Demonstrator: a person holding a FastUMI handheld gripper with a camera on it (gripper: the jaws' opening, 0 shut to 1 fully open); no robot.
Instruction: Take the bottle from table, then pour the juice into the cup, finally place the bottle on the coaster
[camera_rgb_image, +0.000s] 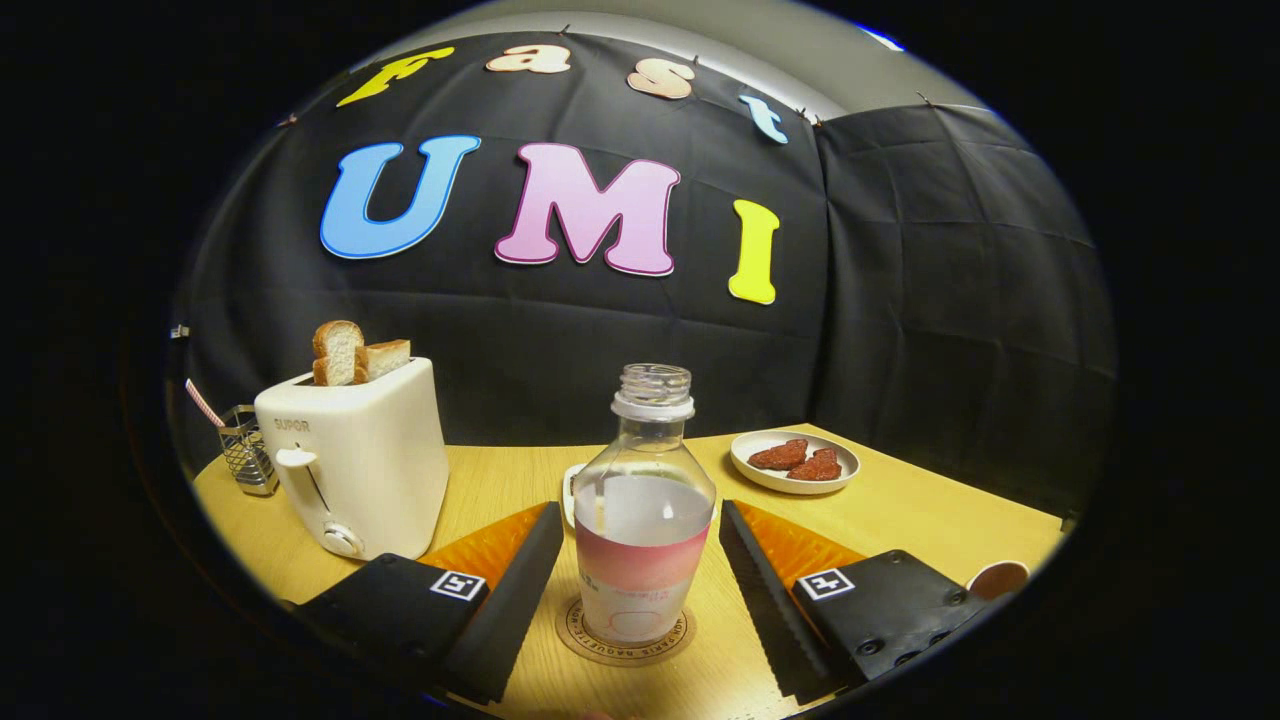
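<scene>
A clear uncapped bottle (643, 510) with a pink label and pale liquid up to its shoulder stands upright on a round brown coaster (625, 635) on the wooden table. My gripper (640, 570) is open, one finger on each side of the bottle with a gap on both sides; neither finger touches it. A brown cup (998, 578) shows partly to the right, past the right finger, near the table's edge.
A white toaster (355, 465) with bread slices stands left, beyond the left finger, and a wire holder (245, 450) with a straw sits behind it. A white plate (795, 462) with reddish food lies behind the bottle to the right. A small white object peeks out behind the bottle.
</scene>
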